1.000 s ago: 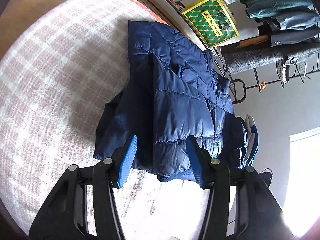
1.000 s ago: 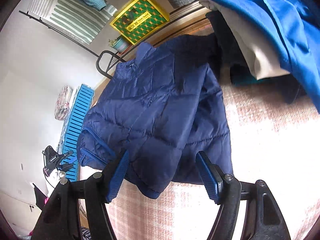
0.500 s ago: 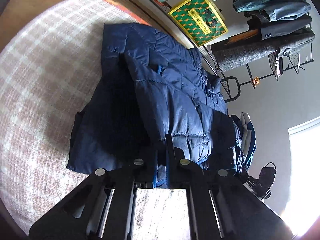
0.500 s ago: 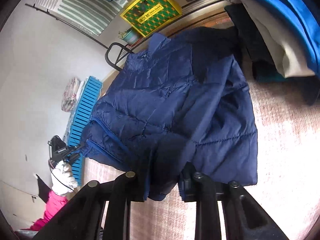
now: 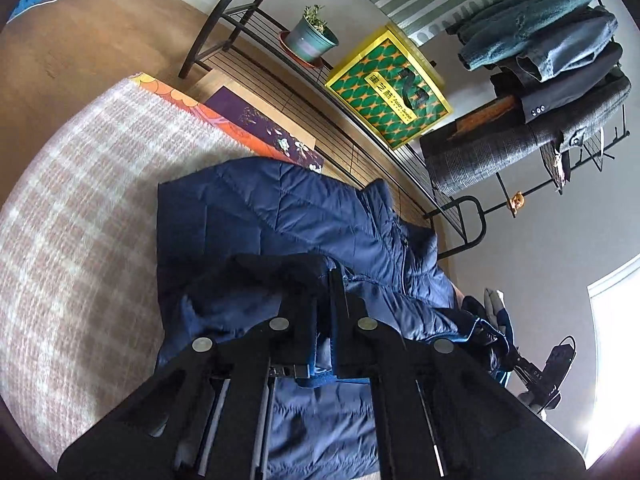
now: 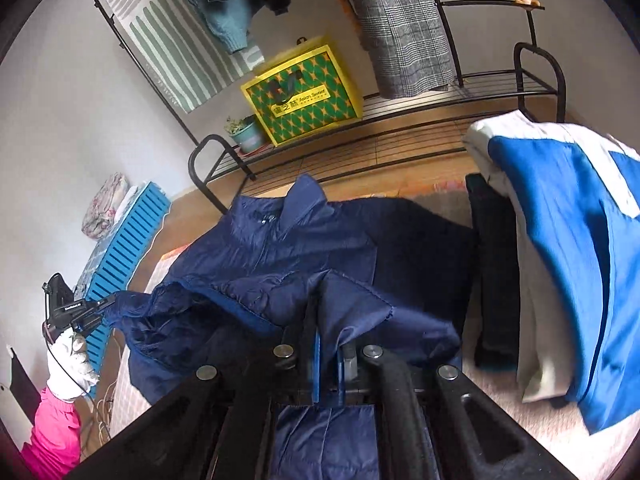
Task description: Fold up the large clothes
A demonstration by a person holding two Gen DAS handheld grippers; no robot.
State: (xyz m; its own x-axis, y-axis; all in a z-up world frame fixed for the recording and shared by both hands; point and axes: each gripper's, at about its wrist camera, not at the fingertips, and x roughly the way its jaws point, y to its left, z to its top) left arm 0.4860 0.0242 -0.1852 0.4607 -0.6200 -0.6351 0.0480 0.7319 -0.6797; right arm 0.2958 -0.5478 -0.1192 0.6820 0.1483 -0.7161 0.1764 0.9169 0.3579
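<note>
A navy quilted puffer jacket (image 5: 304, 216) lies on a pink and white plaid cover (image 5: 80, 216), collar toward the far rack. My left gripper (image 5: 326, 280) is shut on the jacket's hem and holds it lifted over the body. In the right wrist view the same jacket (image 6: 304, 240) shows with its collar up. My right gripper (image 6: 326, 292) is shut on the other part of the hem, raised and folded toward the collar. The left gripper (image 6: 92, 312) also shows there at the left, held by a white-gloved hand.
A pile of blue, white and dark clothes (image 6: 560, 240) lies right of the jacket. A black metal rack (image 5: 320, 80) behind holds a yellow-green box (image 5: 388, 88), a potted plant (image 5: 310, 38) and hanging clothes (image 5: 540, 60). A blue slatted crate (image 6: 124, 248) stands at the left.
Both grippers went from open at the hem to shut on it. They have lifted the hem and carried it toward the collar.
</note>
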